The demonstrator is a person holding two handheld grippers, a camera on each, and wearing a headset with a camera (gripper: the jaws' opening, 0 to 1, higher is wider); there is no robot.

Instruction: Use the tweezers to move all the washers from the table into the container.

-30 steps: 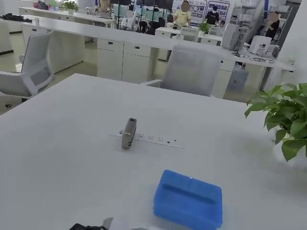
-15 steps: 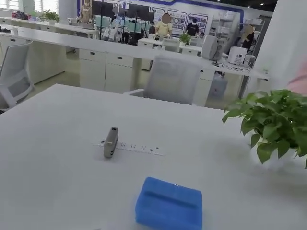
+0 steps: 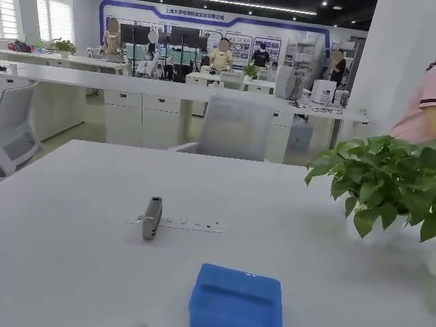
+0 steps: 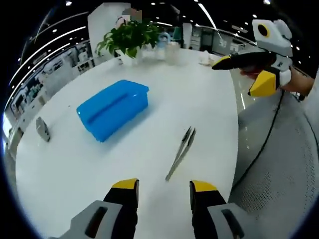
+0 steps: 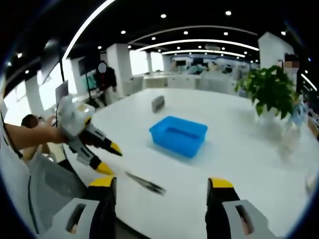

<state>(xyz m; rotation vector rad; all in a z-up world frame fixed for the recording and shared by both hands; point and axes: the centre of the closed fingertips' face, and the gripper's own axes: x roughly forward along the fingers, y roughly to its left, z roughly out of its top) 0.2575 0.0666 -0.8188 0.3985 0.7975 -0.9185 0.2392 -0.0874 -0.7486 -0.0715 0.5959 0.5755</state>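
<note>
Left tool: hovering low at the near edge of the surface, jaws spread wide, gripping nothing.
Right tool: gaping wide too, carrying nothing, hanging just off the surface edge to the side of the left one.
Tweezers: lying flat on the surface just ahead of the left tool, near the edge, well short of the container.
Container: sitting further in, between the tweezers and the plant, with the grey block standing well apart from it.
Washers: too small to pick out on the white top.
Step in hand: going for the tweezers, by the look of it.
Doing it well: squaring one tool's jaws across the thin shank near its middle, coming down low, closing gently so the slim metal is not skating off the edge. Leaving the tips free for pinching, and keeping the other tool close for steadying.
Since a second ago: head view tilting up, with more room and plant coming in and the container sliding toward the bottom edge. Camera moving, not the things; container and grey block keeping their places relative to each other.
</note>
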